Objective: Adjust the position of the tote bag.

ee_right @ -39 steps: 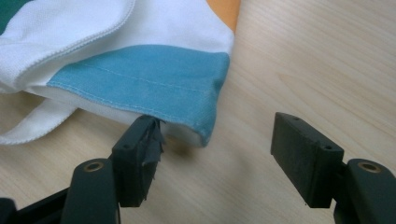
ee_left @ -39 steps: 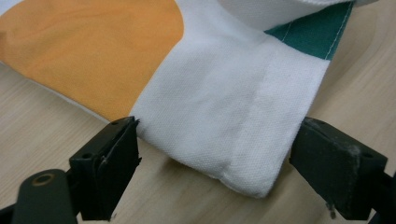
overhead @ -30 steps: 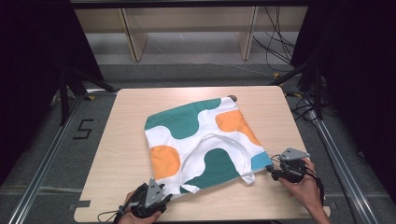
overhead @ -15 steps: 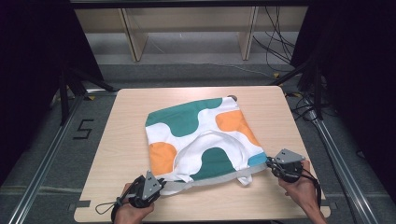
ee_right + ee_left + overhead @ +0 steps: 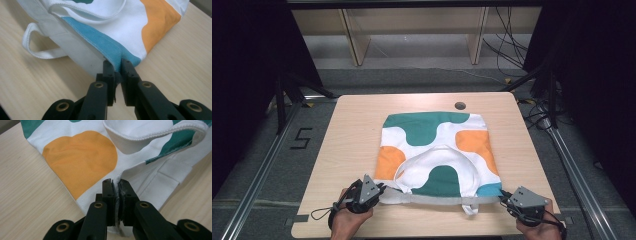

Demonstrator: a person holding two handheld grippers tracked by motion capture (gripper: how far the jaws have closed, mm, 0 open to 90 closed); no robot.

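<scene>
Now that both jaws have just closed, I hold the bag at the table's near edge: left gripper and right gripper each pinch a corner, and the bag lies squared, ready to lift.

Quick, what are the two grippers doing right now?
Left gripper: shut on a near corner of the white cloth tote bag with green and orange blobs.
Right gripper: shut on the bag's other near corner, the blue one.

One marking is legible: the numeral "5", dark, on the grey floor, left of centre in the high view, beside the table.
</scene>
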